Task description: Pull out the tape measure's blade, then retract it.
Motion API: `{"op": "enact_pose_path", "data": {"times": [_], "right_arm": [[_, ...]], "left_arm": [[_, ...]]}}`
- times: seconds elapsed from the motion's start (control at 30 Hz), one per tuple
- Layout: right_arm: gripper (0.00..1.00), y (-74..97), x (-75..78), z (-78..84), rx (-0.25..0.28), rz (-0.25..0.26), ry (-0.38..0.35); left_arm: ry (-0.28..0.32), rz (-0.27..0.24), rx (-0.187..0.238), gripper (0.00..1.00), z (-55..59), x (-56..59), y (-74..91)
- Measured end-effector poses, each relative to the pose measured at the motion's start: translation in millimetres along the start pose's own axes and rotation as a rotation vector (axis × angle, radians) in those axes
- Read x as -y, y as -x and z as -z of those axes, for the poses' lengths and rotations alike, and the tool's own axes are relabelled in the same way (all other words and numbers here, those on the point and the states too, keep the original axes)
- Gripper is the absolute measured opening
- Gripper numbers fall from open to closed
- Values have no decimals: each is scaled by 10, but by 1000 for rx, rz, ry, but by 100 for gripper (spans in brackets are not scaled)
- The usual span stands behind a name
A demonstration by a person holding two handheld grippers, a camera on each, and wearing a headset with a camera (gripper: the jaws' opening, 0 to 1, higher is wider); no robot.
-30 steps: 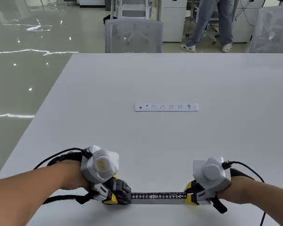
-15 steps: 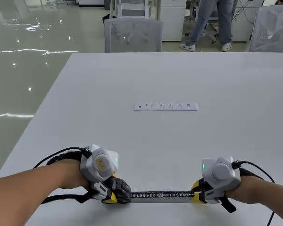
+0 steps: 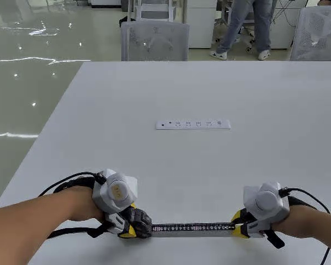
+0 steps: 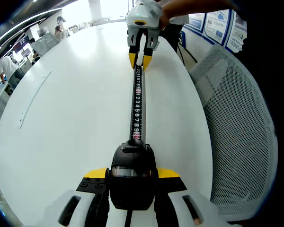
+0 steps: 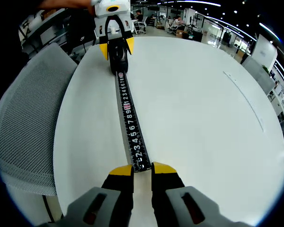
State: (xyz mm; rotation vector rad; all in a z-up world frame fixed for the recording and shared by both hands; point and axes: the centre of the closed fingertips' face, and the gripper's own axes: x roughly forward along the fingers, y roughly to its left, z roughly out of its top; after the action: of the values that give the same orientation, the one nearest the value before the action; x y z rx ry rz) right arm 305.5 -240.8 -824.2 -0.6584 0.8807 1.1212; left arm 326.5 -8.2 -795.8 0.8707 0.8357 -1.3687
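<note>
The black and yellow tape measure case [image 3: 137, 222] lies at the near edge of the white table [image 3: 209, 165], with my left gripper [image 3: 128, 225] shut around it. In the left gripper view the case [image 4: 132, 177] sits between the yellow-tipped jaws of that gripper [image 4: 132, 174]. The numbered blade [image 3: 193, 227] runs flat along the table to my right gripper [image 3: 240, 226], which is shut on its end. In the right gripper view the blade [image 5: 128, 113] stretches away from the right gripper [image 5: 142, 169] to the case [image 5: 117, 54].
A white power strip [image 3: 193, 125] lies mid-table. Two mesh chairs [image 3: 154, 41] [image 3: 318, 33] stand at the far edge, and a person [image 3: 248, 25] stands beyond them. Another mesh chair [image 4: 232, 118] is close behind the near edge. Cables [image 3: 71, 182] trail from both grippers.
My right gripper has moved to the right along the near edge, drawing more blade out of the case. The left gripper and the case have stayed put.
</note>
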Motion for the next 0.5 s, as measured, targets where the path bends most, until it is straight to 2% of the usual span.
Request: {"op": "enact_pose_path", "data": {"times": [0.5], "right_arm": [[12, 30, 21, 82, -7, 5, -12]], "left_arm": [[1, -4, 4, 33, 1, 6, -3]]}}
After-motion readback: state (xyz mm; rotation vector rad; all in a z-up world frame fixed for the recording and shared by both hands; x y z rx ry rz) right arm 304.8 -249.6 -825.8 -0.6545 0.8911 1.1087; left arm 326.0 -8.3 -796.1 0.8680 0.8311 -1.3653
